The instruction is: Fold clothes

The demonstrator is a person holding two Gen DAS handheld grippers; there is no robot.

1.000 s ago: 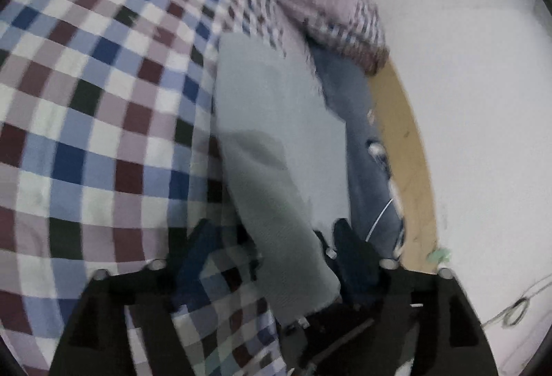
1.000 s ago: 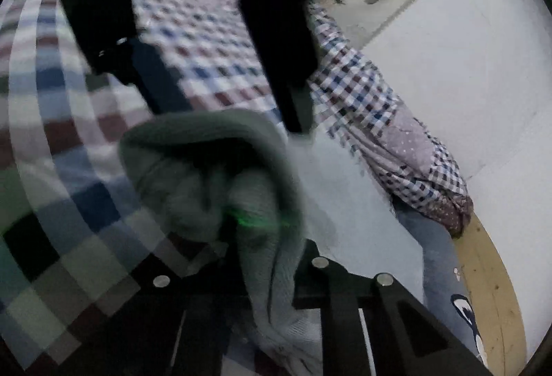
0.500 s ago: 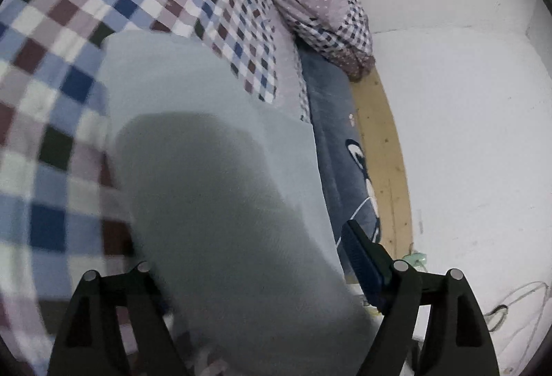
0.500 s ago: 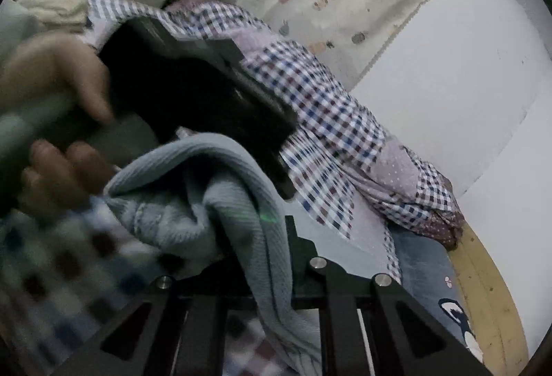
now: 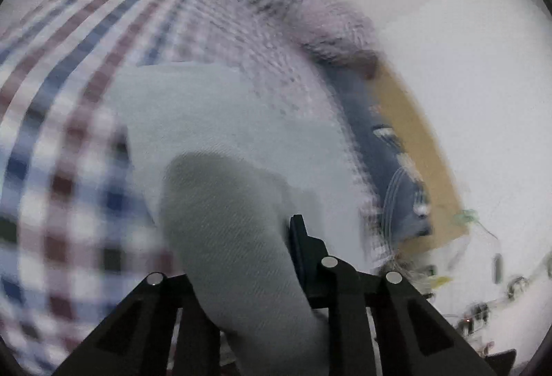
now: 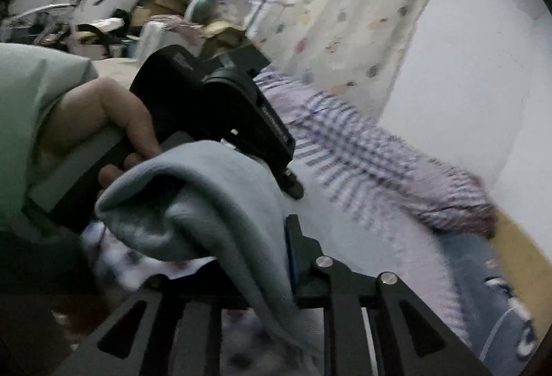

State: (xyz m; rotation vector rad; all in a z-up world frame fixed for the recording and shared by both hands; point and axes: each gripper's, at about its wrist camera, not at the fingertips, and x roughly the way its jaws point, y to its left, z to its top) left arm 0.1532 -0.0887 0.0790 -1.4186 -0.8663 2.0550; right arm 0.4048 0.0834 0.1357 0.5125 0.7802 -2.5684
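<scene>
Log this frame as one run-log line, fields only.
step: fold, cloth lifted | left gripper: closing on grey-blue garment | right gripper: opening, garment between | surface: checked bedsheet

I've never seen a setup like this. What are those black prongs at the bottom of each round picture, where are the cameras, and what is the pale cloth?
No robot here: a person holds a two-finger gripper in each hand, each carrying a fisheye camera looking along its fingers, hence the round pictures. The black prongs are those fingers. One picture comes from the left gripper, whose jaws are closing on a pale grey-green garment lying partly on a checked bedsheet. The other comes from the right gripper, whose jaws are opening with a fold of that ribbed garment between them. It also shows the person's hand holding the left device. Both pictures are blurred.
</scene>
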